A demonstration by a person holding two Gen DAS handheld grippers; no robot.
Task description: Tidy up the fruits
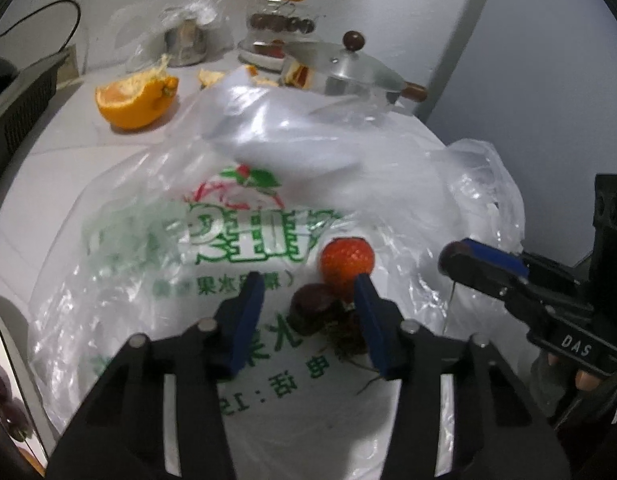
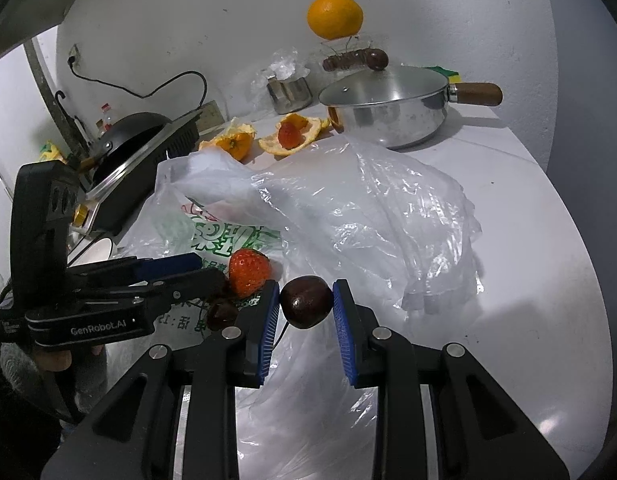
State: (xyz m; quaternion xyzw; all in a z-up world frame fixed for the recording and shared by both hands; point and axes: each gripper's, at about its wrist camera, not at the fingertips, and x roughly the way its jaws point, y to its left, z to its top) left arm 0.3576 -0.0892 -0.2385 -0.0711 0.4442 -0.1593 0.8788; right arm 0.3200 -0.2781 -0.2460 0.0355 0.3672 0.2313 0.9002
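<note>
**Q:** State of your right jaws?

**A:** My right gripper (image 2: 304,304) pinches a dark, glossy round cherry (image 2: 306,302) between its blue ribbed pads (image 2: 270,312). Both pads touch the fruit, one on each side. A thin stem hangs below it.

**Q:** And the left?

**A:** My left gripper (image 1: 308,292) stands spread, holding nothing. Between its blue fingertips (image 1: 250,296) and just ahead sit a second dark cherry (image 1: 310,306) and a clump of dark stems (image 1: 348,332), both resting on the crumpled clear plastic bag with green print (image 1: 236,236). The red strawberry (image 1: 347,261) lies just beyond the tip of my right-hand finger, touching or nearly touching it; I cannot tell which.

**Q:** Where do the two tools sit relative to each other?

**A:** From the left wrist camera, the right gripper (image 1: 464,258) enters from the right side, near the strawberry. From the right wrist camera, the left gripper (image 2: 200,270) reaches in from the left, its tips just beside the strawberry (image 2: 249,272).

**Q:** Farther off?

**A:** Well ahead of both jaws: a whole orange (image 2: 335,16) perched on a wire stand, a steel saucepan with glass lid and wooden handle (image 2: 388,112), and torn orange peel (image 2: 232,142) on the white counter (image 2: 528,240). One peel piece cradles another strawberry (image 2: 289,135).
</note>
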